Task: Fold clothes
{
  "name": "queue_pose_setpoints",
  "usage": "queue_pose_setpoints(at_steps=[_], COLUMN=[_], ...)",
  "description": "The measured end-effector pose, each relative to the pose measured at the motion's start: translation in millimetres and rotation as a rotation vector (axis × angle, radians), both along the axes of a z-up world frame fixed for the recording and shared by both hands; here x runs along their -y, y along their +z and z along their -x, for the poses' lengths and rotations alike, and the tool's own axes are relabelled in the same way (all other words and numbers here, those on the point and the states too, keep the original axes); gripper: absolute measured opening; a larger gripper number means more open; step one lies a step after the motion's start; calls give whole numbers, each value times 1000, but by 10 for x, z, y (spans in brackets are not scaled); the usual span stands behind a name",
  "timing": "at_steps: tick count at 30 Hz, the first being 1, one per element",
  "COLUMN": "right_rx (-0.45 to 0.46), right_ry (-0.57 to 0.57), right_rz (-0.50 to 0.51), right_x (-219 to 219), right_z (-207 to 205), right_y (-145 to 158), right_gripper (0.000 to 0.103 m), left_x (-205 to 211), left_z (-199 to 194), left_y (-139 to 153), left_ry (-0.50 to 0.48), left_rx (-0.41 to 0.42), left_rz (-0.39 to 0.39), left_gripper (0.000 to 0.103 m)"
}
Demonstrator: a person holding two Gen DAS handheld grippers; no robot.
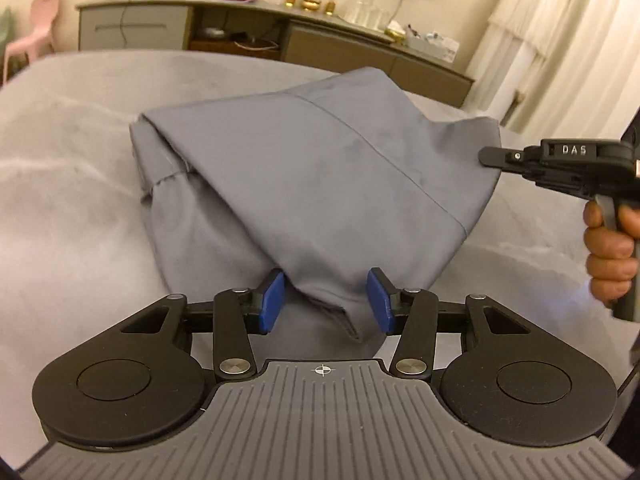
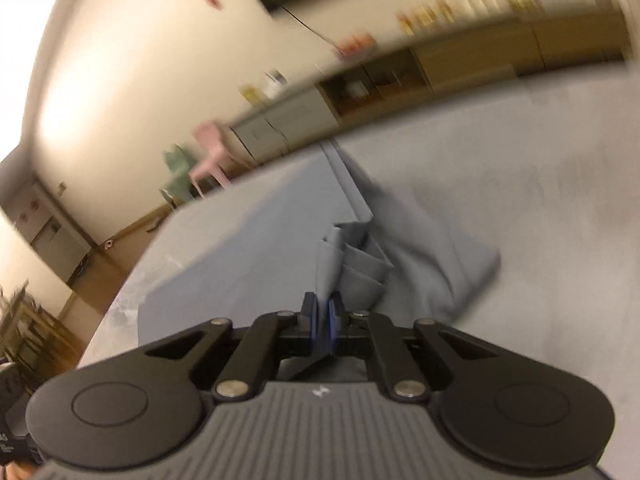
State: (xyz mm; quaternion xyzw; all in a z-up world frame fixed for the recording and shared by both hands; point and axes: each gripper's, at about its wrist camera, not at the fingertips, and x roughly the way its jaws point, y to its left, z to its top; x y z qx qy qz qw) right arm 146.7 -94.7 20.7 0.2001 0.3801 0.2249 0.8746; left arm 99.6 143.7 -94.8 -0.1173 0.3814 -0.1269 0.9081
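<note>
A grey garment (image 1: 304,184) lies partly folded on a grey bed cover (image 1: 68,208), its right side lifted off the surface. My left gripper (image 1: 326,300) is open, and a low corner of the cloth hangs between its blue pads without being pinched. My right gripper (image 1: 490,156) comes in from the right, held by a hand (image 1: 610,252), and grips the garment's upper right corner. In the right wrist view that gripper (image 2: 323,320) is shut on a bunched edge of the garment (image 2: 360,264), which stretches away over the bed. This view is blurred.
A long sideboard (image 1: 248,28) with a fruit plate, jars and glasses stands behind the bed. A pink chair (image 1: 34,28) is at the far left and pale curtains (image 1: 560,40) hang at the right. The bed cover (image 2: 540,208) spreads wide around the garment.
</note>
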Motion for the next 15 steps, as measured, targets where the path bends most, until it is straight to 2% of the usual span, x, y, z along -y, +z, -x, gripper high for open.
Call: queue_pose_setpoints(at_steps=[5,8,10,11,12,13,15], right_rx=[-42,-68,-74,-63,-49,-38,-18], right_ry=[-8,-13,-32,-61,-89,-116,-165], right_rz=[0,-1,6,18,33,67,187], right_x=[6,9,53,129,186,208,202], right_z=[-82,-131,-115,-44,-13,-18,-31], right_y=[-155,-248,-292,-289,-288,-301,-336], right_gripper=[6,5,9,19,23,21,5], left_x=[146,178,177,176,163,147,133], left_z=[42,47,21,-2,9,41,71], left_y=[-26,-47,-41,-22,-8,3,33], left_ry=[-50,-52,-52,-49,-45,-40,-29], left_rx=[49,58,58,56,55,53,50], left_rz=[-83,-87,-82,-76,-71,-69,-68], left_gripper=[42,42,42,42,42,42,41])
